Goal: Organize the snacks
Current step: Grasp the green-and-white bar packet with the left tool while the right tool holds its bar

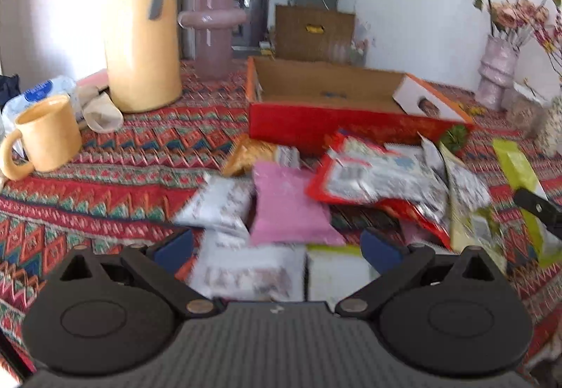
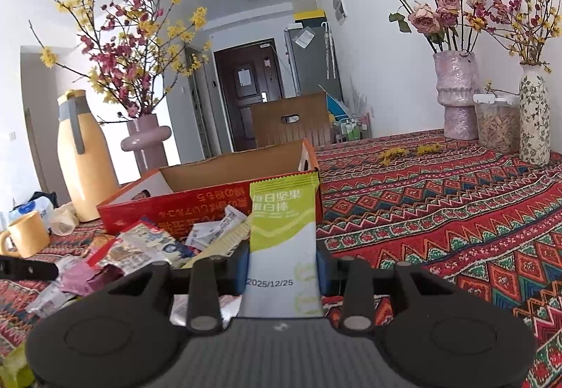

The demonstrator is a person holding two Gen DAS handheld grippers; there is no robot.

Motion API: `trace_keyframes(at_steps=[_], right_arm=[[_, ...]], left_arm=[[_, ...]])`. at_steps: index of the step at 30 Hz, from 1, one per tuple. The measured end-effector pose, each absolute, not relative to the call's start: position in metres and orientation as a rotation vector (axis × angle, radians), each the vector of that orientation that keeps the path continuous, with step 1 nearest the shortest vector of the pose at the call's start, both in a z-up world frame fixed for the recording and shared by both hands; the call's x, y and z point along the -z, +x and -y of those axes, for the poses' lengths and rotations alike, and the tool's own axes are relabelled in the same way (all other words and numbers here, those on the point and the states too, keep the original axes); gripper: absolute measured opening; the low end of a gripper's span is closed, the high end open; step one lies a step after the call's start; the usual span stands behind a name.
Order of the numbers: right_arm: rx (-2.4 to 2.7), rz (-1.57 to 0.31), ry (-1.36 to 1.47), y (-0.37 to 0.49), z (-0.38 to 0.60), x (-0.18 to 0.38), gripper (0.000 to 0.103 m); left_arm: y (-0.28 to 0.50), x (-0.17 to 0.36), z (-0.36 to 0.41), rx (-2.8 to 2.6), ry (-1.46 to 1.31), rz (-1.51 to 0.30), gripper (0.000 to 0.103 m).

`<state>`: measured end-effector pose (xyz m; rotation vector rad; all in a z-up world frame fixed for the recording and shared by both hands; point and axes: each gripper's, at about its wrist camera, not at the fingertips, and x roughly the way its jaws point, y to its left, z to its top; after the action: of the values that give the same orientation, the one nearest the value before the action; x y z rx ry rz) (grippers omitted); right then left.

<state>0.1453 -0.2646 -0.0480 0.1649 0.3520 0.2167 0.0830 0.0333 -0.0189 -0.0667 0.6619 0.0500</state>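
right wrist view: right gripper is clamping green-white packet upright before red box; left gripper is hovering spread over pink packet.

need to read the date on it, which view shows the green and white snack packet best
The right wrist view. There the green and white snack packet stands centred between the right gripper fingers, sharp enough to read 2025/12/25. The left wrist view shows it only at the right edge, blurred, print unreadable.
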Motion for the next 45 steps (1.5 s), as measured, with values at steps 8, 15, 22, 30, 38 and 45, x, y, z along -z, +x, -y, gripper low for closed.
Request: trace_keyframes(at_steps=[8,15,22,30,38,45], right_arm=[[-0.248,-0.344,0.177,0.127,0.268,0.046,0.036],[-0.25,-0.336,0.189,0.111,0.278,0.045,0.036],[-0.25,-0.331,0.194,0.098,0.285,0.045,0.036],[-0.256,-0.321,0.191,0.089,0.287,0.041,0.036],[-0.266,-0.325,0.18,0.087,0.281,0.041,0.036],[-0.271,-0.327,0.175,0.085,0.278,0.04,0.036]], left_arm=[[0.067,0.029,-0.013,-0.015,-0.041,-0.747,0.084],[0.065,0.039,-0.004,-0.011,-0.038,-0.799,0.075],[0.064,0.044,0.001,-0.024,-0.044,-0.816,0.067],[0.056,0.04,0.004,-0.005,-0.036,-0.796,0.037],[0.043,0.032,0.006,0.014,-0.028,-0.755,0.037],[0.029,0.019,0.007,0.02,-0.023,-0.688,0.037]])
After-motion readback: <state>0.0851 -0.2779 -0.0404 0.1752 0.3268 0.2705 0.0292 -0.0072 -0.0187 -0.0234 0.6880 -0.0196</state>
